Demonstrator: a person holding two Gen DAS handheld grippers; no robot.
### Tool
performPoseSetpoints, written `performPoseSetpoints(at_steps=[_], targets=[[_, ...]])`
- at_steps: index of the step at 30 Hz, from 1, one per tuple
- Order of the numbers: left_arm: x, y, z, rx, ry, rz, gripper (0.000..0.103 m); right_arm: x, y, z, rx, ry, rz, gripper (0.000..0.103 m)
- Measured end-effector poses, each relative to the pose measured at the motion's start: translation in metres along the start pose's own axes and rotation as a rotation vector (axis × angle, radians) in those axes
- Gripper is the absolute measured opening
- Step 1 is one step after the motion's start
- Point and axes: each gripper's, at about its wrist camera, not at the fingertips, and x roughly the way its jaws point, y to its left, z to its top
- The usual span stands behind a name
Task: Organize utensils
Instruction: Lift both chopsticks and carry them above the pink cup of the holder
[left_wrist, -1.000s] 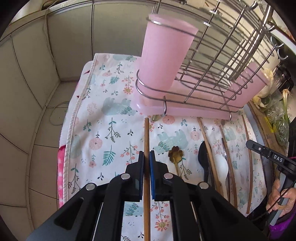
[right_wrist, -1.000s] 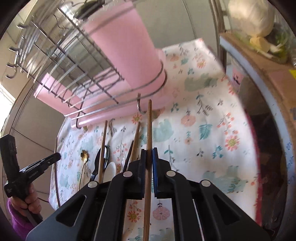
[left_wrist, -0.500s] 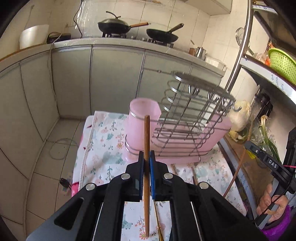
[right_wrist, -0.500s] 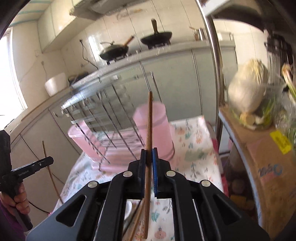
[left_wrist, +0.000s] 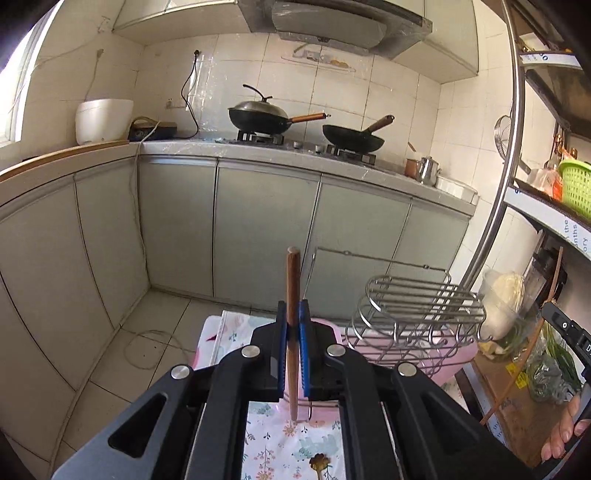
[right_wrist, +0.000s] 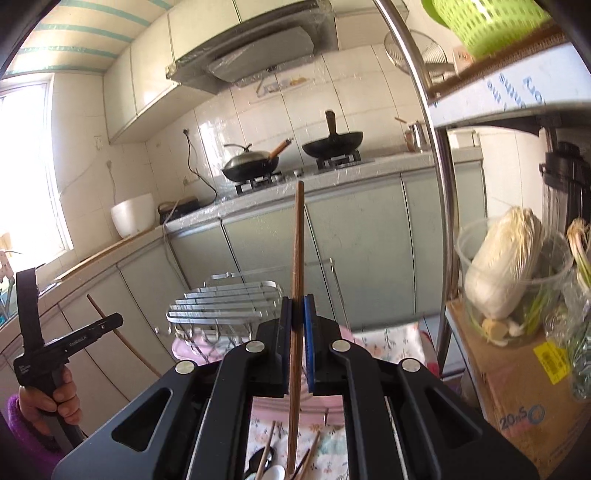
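Two grippers, each clamped on one chopstick. Left gripper (left_wrist: 294, 325) holds its chopstick (left_wrist: 293, 280) upright, long axis vertical, blunt end up, above the rack (left_wrist: 421, 306) and floral cloth (left_wrist: 280, 446). Right gripper (right_wrist: 296, 317) pinches a chopstick (right_wrist: 297, 240) likewise near-vertical, tip rising past the rack (right_wrist: 225, 299).

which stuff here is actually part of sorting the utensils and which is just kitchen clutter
Part of the job:
- left gripper, shut on a brown wooden chopstick
- right gripper, shut on a second wooden chopstick
- metal wire dish rack
- loose utensils on the floral cloth

Just lying about:
- two black woks on the stove
- white rice cooker
- green plastic basket
- napa cabbage
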Motion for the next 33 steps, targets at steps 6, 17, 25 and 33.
performPoseSetpoints(at_steps=[6, 17, 25, 33], targets=[[-0.025, 0.004, 0.036, -0.009, -0.166, -0.02, 0.005, -0.009, 0.004, 0.033, -0.013, -0.111, -0.002, 0.007], [-0.026, -0.006, 0.063, -0.032, -0.285, -0.065, 0.005, 0.005, 0.006, 0.066, -0.048, -0.233, -0.025, 0.007], [0.022, -0.014, 0.043, 0.005, -0.22, -0.03, 0.005, 0.04, -0.003, 0.051, -0.086, -0.233, -0.083, 0.007], [0.06, -0.013, 0.019, 0.021, -0.12, -0.016, 0.005, 0.078, -0.021, 0.018, -0.053, -0.099, -0.102, 0.007]])
